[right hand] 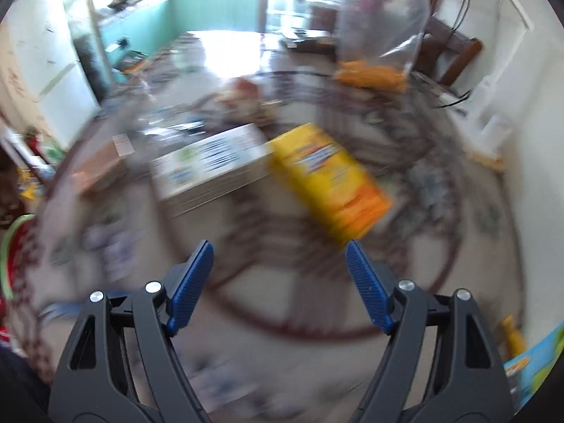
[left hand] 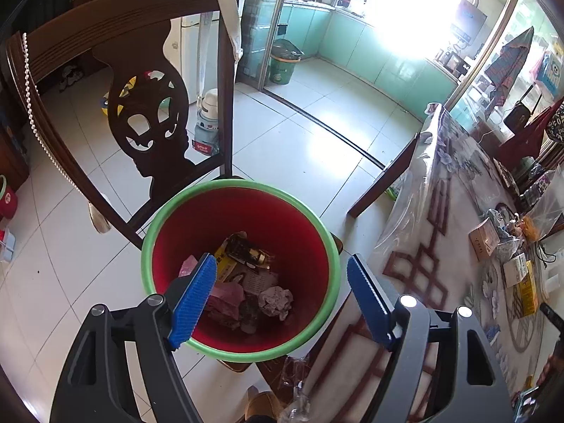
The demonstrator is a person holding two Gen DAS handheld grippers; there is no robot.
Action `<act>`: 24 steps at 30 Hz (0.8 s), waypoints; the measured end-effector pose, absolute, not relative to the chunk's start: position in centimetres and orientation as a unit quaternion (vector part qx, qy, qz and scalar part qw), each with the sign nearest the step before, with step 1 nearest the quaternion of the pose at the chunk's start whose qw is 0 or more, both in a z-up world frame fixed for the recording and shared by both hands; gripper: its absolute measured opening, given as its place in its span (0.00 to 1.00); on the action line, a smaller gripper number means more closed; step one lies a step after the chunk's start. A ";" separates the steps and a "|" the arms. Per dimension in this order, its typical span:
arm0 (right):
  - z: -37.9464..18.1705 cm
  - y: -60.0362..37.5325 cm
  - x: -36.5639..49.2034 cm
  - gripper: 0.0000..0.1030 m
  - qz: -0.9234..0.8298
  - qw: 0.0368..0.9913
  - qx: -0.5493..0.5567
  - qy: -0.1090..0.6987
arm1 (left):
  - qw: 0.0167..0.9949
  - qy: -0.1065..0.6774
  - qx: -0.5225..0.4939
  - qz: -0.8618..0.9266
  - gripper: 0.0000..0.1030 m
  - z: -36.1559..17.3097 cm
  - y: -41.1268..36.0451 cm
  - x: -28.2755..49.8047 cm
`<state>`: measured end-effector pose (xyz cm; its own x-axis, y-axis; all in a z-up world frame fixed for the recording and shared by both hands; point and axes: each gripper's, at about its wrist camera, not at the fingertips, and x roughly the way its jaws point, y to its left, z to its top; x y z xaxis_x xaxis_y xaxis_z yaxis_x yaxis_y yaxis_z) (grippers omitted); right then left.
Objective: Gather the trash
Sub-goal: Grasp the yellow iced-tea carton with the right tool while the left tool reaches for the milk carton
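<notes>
— What's in the red bin (left hand: 310,246)?
— Crumpled paper (left hand: 276,302), a pink wrapper (left hand: 225,296), a dark packet (left hand: 246,250). The left gripper (left hand: 282,289) hangs over it, jaws wide, empty.
— And the right gripper (right hand: 279,275)?
— Also spread, holding nothing, above the table (right hand: 246,352); a yellow box (right hand: 331,183) and white box (right hand: 211,165) lie ahead, blurred.

Left wrist view: sharp, daylight blown out upper right of frame, glare patch on floor (left hand: 328,144) mid-frame. Chair (left hand: 116,81) backlit, near silhouette. Right wrist view: heavy motion blur across counter (right hand: 317,317), boxes smeared, claw (right hand: 279,250) sharp; window overexposed top centre. Both: fisheye bending, dark corner vignette.
</notes>
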<state>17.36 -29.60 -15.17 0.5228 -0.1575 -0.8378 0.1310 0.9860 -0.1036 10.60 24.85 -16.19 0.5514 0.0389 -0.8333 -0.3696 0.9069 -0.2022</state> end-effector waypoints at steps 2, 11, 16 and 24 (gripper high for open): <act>-16.0 -31.3 19.7 0.80 -0.088 0.859 -0.036 0.503 | 0.863 0.461 -0.173 0.115 0.71 -16.1 24.1 10.9; -21.1 -32.7 25.1 0.89 -0.101 0.815 -0.111 0.560 | 0.864 0.475 -0.138 0.090 0.71 -15.7 20.4 12.6; -21.2 -32.6 25.2 0.85 -0.083 0.823 -0.112 0.550 | 0.864 0.485 -0.114 0.079 0.71 -15.8 18.3 13.5; -19.7 -32.8 22.9 0.54 -0.069 0.832 -0.102 0.541 | 0.864 0.493 -0.091 0.059 0.71 -15.7 15.1 14.1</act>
<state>22.90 -32.82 -19.67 0.4043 -0.2255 -0.8864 0.0049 0.9697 -0.2444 14.15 15.10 -15.69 0.5079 0.0131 -0.8613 -0.1914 0.9766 -0.0980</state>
